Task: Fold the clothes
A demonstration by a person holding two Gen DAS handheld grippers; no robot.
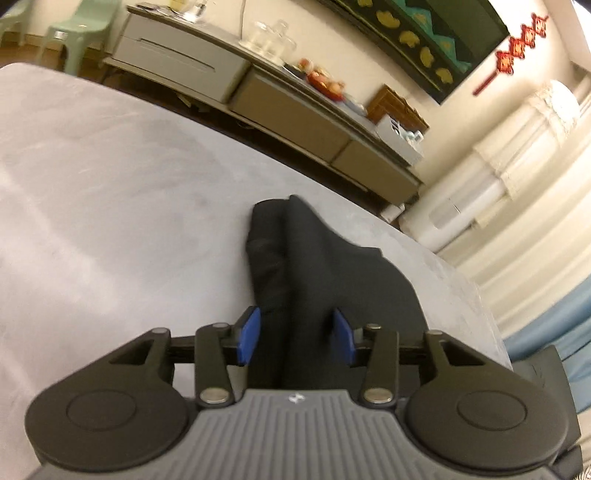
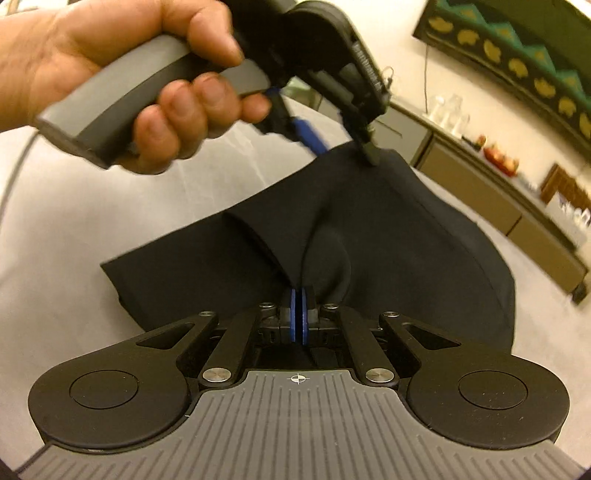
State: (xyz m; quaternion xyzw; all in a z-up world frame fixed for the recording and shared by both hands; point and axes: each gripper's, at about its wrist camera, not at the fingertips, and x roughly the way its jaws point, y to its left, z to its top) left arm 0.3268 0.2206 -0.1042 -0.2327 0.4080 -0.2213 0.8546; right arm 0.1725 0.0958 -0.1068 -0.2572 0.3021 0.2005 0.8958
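A black garment (image 1: 314,258) lies bunched on the pale grey table (image 1: 110,184). In the left wrist view my left gripper (image 1: 295,317) stands open, its blue pads (image 1: 249,336) apart, with a ridge of the cloth running between them. The right wrist view shows the garment (image 2: 406,240) spread wider, and my right gripper (image 2: 299,295) shut on a pinched fold at its near edge. A hand (image 2: 129,85) holds the left gripper (image 2: 345,153) over the garment's far edge, fingers spread.
A long low cabinet (image 1: 295,110) with glassware and fruit on top runs along the wall beyond the table's far edge. Green plastic chairs (image 1: 74,33) stand at the upper left. Pale curtains (image 1: 517,221) hang to the right. The table (image 2: 74,240) extends left of the garment.
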